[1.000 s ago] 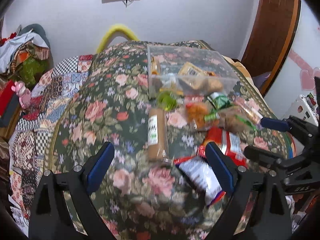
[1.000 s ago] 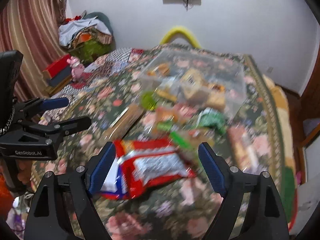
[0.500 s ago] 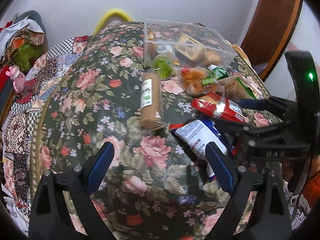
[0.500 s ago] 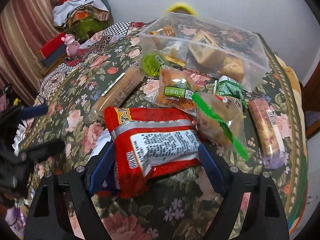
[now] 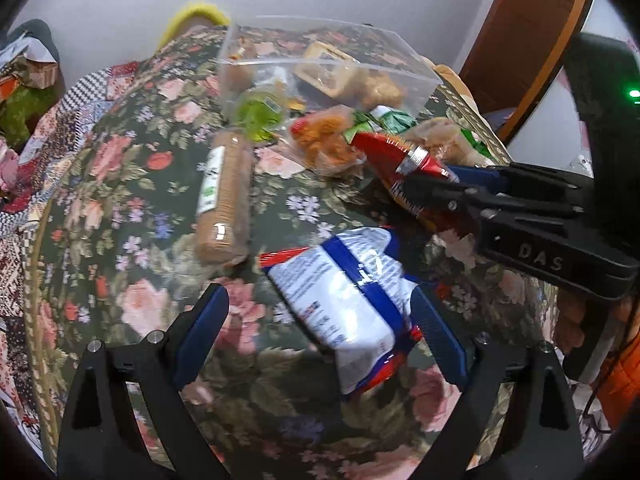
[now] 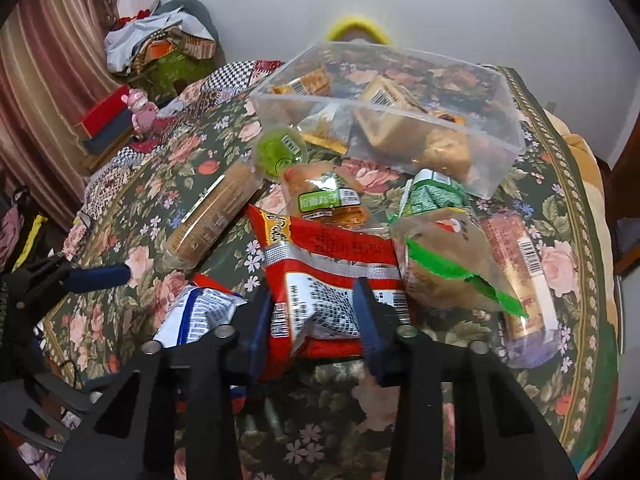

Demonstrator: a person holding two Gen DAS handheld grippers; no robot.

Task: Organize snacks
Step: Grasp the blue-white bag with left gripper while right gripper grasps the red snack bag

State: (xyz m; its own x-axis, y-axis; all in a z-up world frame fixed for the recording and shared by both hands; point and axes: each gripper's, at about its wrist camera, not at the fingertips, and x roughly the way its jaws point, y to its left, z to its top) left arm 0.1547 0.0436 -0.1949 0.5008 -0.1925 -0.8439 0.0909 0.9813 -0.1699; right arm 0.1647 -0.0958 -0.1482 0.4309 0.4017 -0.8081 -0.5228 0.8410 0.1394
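Note:
My right gripper (image 6: 316, 316) is shut on the near end of a red snack bag (image 6: 320, 264), which also shows in the left wrist view (image 5: 400, 160). My left gripper (image 5: 320, 320) is open around a white and blue snack bag (image 5: 344, 292) lying on the floral tablecloth; the bag shows in the right wrist view (image 6: 200, 312) too. A clear plastic box (image 6: 400, 112) with several snacks inside stands at the far side. Loose snacks lie before it: a long brown biscuit roll (image 6: 212, 216), a green cup (image 6: 280, 152), an orange pack (image 6: 324, 196).
A tan bag with a green strip (image 6: 444, 256), a green pack (image 6: 432, 196) and a long pinkish roll (image 6: 524, 264) lie to the right. The floral tablecloth (image 6: 568, 200) drops off at the right edge. Clutter and a pink toy (image 6: 140, 108) are at far left.
My right gripper has closed on the red bag and raised its near end. My left gripper has moved down and forward until its jaws stand either side of the white and blue bag.

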